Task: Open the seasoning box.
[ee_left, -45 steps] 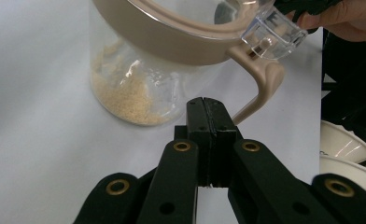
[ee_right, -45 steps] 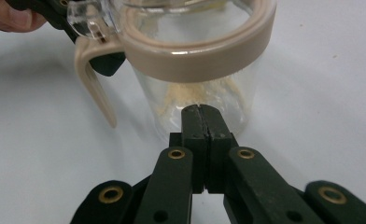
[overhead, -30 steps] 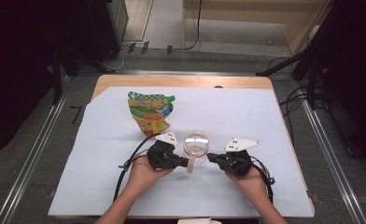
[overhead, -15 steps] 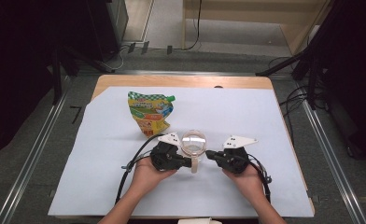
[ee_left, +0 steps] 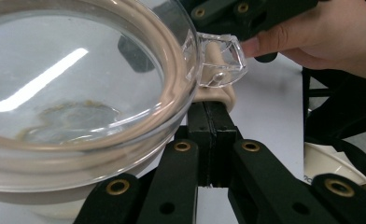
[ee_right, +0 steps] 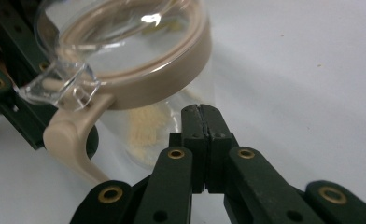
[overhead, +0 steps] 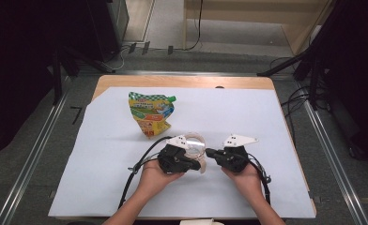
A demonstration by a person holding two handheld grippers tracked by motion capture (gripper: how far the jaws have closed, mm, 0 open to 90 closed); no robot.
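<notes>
Clear jar (overhead: 194,145) with a beige-rimmed lid and side handle, near the desk's (overhead: 266,122) front-centre, between the two tools. Left tool (ee_left: 212,140): jaws pressed together, tip under the lid's rim just beside the beige handle (ee_left: 218,95); whether it pinches the handle cannot be told. Right tool (ee_right: 202,126): jaws pressed together on nothing, tip just short of the jar wall below the lid's clear latch tab (ee_right: 59,86). The step appears to be bracing the jar to work its latch; the next move likely calls for the right tool to spread and take the tab. Open sheet lies right and front; a printed pouch (overhead: 150,112) lies behind-left, apart.
</notes>
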